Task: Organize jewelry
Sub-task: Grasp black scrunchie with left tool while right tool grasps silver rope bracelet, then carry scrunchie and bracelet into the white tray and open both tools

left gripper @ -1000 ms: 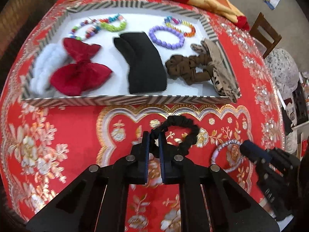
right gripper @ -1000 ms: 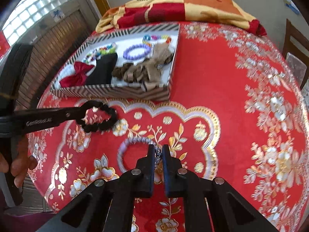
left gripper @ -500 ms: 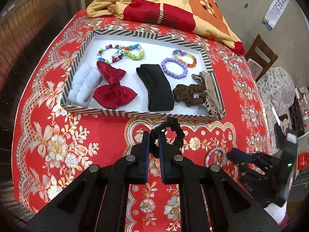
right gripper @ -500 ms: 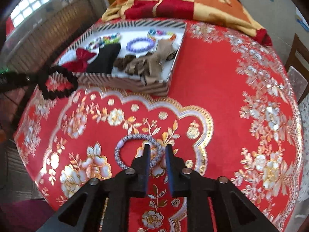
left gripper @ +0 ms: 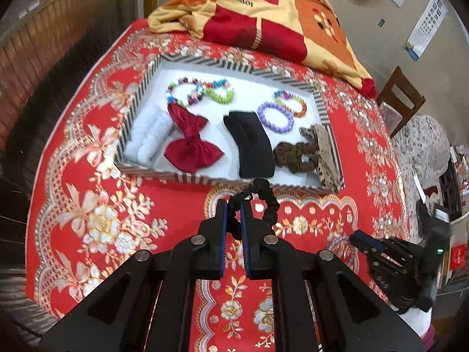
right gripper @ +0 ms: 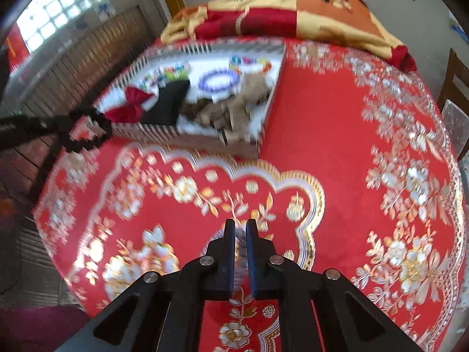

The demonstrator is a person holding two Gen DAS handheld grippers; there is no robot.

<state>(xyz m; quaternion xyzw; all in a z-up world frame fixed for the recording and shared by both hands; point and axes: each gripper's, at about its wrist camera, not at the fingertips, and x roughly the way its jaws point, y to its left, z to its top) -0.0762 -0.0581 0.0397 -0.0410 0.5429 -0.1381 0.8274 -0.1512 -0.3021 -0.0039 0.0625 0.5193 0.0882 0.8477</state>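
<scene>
- Left wrist view: the left gripper (left gripper: 234, 205) is pinching the black scrunchie (left gripper: 265, 202), dangling just short of the tray (left gripper: 187, 176); it should be cleared over the rim before being released on bare white floor.
- Right wrist view: the right gripper (right gripper: 240, 228) is clamping the grey woven bracelet (right gripper: 241, 252) above the tablecloth (right gripper: 337, 135); steady lifting is advisable.

The tray (left gripper: 319, 188) sits on the tablecloth (left gripper: 96, 205), a blanket (left gripper: 263, 8) behind it.

The blanket (left gripper: 263, 8) reads "love" twice.
</scene>
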